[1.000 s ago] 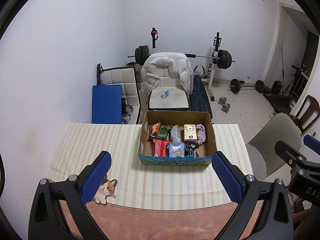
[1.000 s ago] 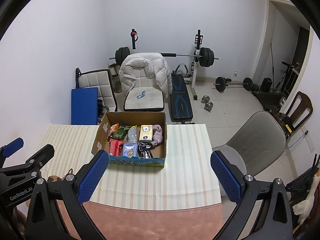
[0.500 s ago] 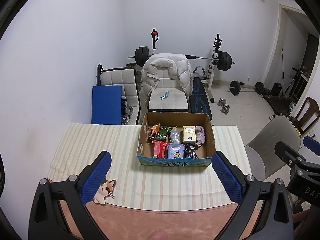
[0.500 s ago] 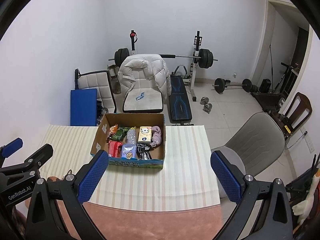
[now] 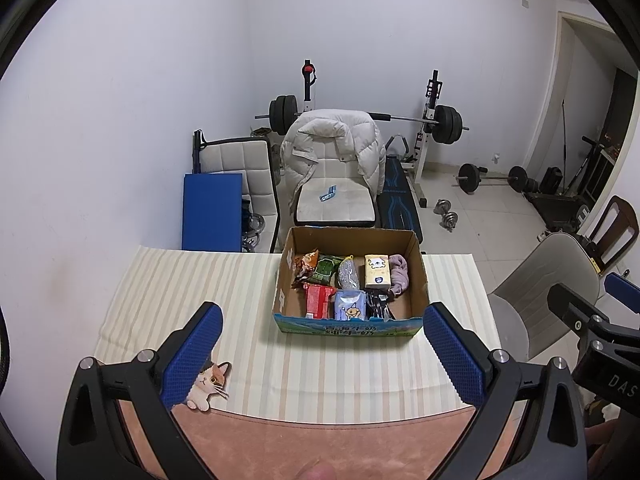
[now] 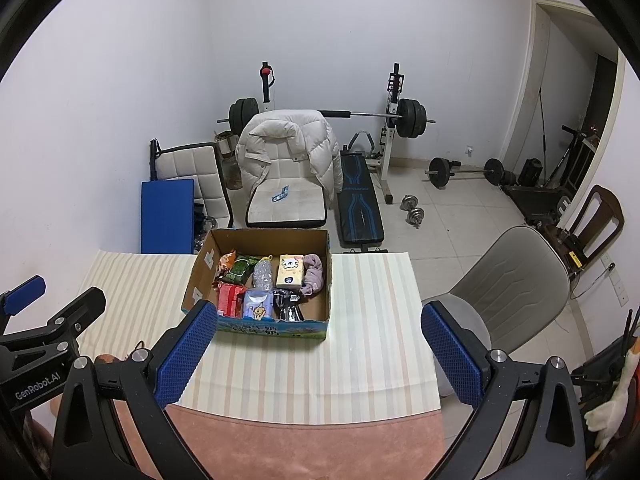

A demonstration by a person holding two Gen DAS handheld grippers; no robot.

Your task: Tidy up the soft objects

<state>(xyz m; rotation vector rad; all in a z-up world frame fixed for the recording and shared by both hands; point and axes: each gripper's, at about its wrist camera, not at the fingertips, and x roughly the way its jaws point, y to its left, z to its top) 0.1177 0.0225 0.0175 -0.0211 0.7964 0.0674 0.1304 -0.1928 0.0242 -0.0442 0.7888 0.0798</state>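
An open cardboard box (image 5: 416, 256) (image 6: 200, 268) stands on the striped tablecloth. Inside lie snack packets (image 5: 320, 272), a red packet (image 5: 318, 300), a blue tissue pack (image 5: 350, 306), a yellow tissue pack (image 5: 377, 272) (image 6: 290, 274), a clear bottle (image 5: 347, 274) and a pink cloth (image 5: 399, 278) (image 6: 313, 274). My left gripper (image 5: 320, 354) is open and empty, held above the table's near side, short of the box. My right gripper (image 6: 316, 350) is open and empty, to the right of the left one, also short of the box.
A cat sticker (image 5: 210, 384) lies by the left finger. A grey chair (image 6: 512, 280) stands at the table's right side. Behind the table are a chair with a white jacket (image 5: 332, 148), a blue mat (image 5: 212, 212), a weight bench and barbells.
Both grippers have pulled back and up a little, so the box sits slightly further away in each view. Both stay open and empty.
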